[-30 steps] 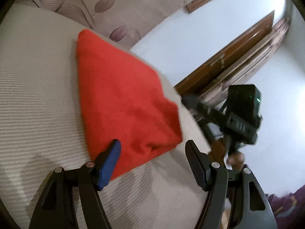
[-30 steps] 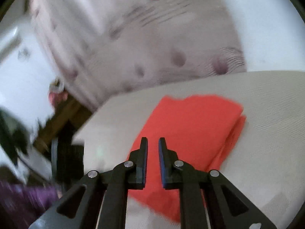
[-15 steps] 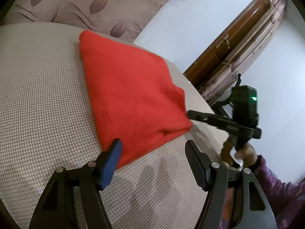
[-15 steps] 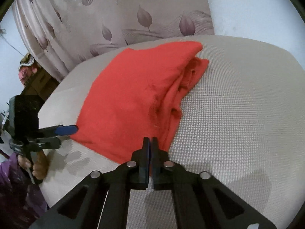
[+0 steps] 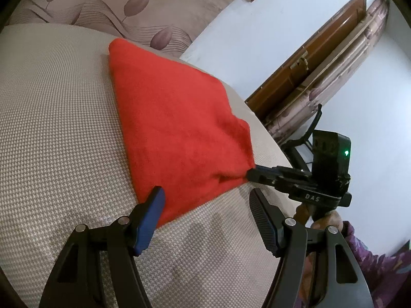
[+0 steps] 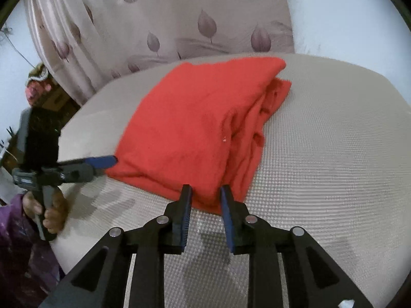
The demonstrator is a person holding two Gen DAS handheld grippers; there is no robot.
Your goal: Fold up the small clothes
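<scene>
A red folded garment [image 5: 174, 128] lies on a beige woven surface [image 5: 56, 118]. My left gripper [image 5: 206, 205] stands open at the garment's near edge, its blue left finger just over the cloth. In the same view my right gripper [image 5: 253, 174] meets the garment's right corner. In the right wrist view the garment [image 6: 195, 118] shows stacked folds along its right side. My right gripper [image 6: 205, 197] has its jaws opening, and the near corner of the cloth sits between the tips without being pressed. The left gripper [image 6: 108, 161] points at the cloth's left corner.
A leaf-patterned curtain [image 6: 167, 25] hangs behind the surface, with a brown wooden door [image 5: 308, 59] to the right. A person's hand [image 6: 51, 213] and purple sleeve [image 5: 372, 264] hold the grippers at the surface's edge. Bare beige surface [image 6: 321, 154] stretches right of the garment.
My right gripper has come down to the garment's near corner and its jaws have parted from almost shut. The left gripper has stayed open in nearly the same place.
</scene>
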